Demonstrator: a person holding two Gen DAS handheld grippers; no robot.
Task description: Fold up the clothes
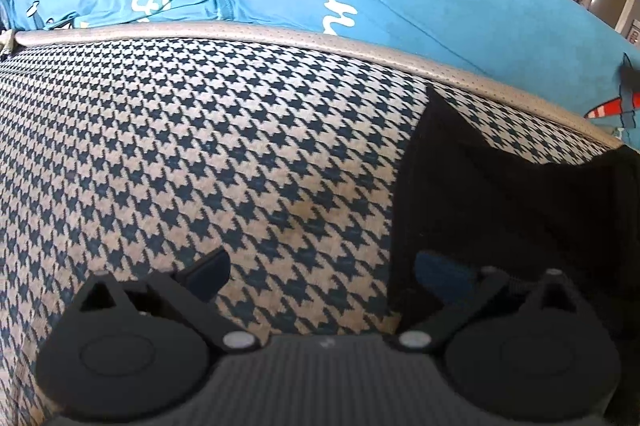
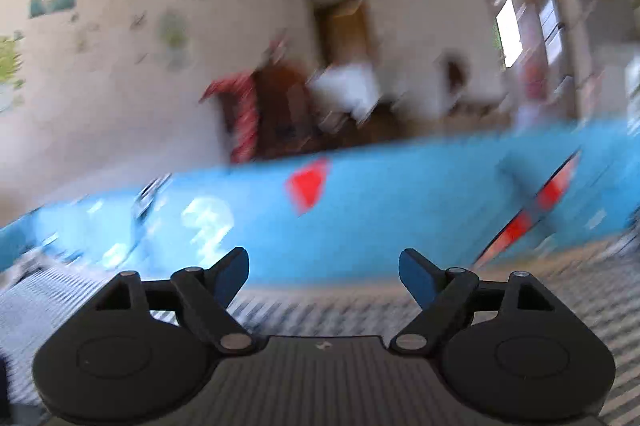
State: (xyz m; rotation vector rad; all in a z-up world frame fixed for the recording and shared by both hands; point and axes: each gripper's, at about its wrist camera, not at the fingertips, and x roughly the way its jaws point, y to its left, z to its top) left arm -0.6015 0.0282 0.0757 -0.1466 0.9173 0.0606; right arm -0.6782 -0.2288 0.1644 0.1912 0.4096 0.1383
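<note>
While both tools, left [image 1: 320, 274] and right [image 2: 322, 272], hang apart and empty, the black garment [image 1: 500, 210] lies on the houndstooth cover [image 1: 200, 154] beside the left one, best pinched at its near edge.

Black garment [image 1: 500, 210] on houndstooth cushion [image 1: 200, 154]

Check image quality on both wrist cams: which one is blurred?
Right wrist: heavy motion blur over the room and blue sheet; only the right claw is sharp. Left wrist: sharp houndstooth fabric, fisheye bending the piping, and a dark garment so underexposed it shows no detail.
</note>
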